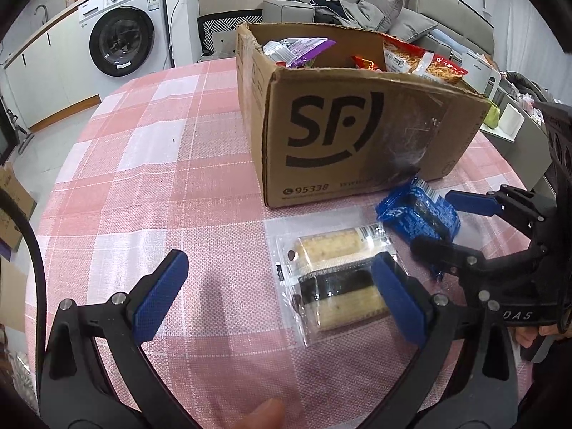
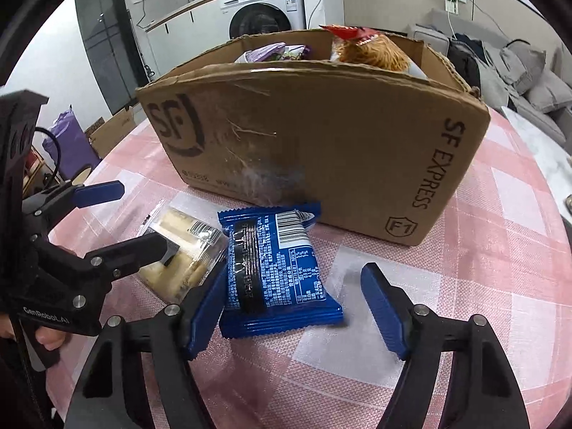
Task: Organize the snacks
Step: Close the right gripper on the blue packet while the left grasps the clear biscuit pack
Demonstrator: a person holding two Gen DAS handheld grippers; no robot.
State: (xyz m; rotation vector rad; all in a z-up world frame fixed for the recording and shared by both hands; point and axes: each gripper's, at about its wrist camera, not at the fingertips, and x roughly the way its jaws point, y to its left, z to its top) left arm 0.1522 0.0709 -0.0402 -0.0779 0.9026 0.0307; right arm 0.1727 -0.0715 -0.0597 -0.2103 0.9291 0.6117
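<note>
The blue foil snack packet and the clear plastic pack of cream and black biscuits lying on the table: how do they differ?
The blue foil snack packet is opaque and printed with a barcode and text; the clear plastic biscuit pack shows its contents. The blue packet lies between the right gripper fingers; the clear pack lies beside the left gripper, one finger over it. Both lie flat on the pink checked tablecloth, outside the brown cardboard box.

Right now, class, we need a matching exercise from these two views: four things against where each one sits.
Things:
1. blue packet
2. clear cracker pack
3. purple bag
4. washing machine

Places:
A. inside the cardboard box
B. between the right tongs
C. against the far wall
D. on the tablecloth, by the left tongs

Pairs: 1-B, 2-D, 3-A, 4-C
</note>
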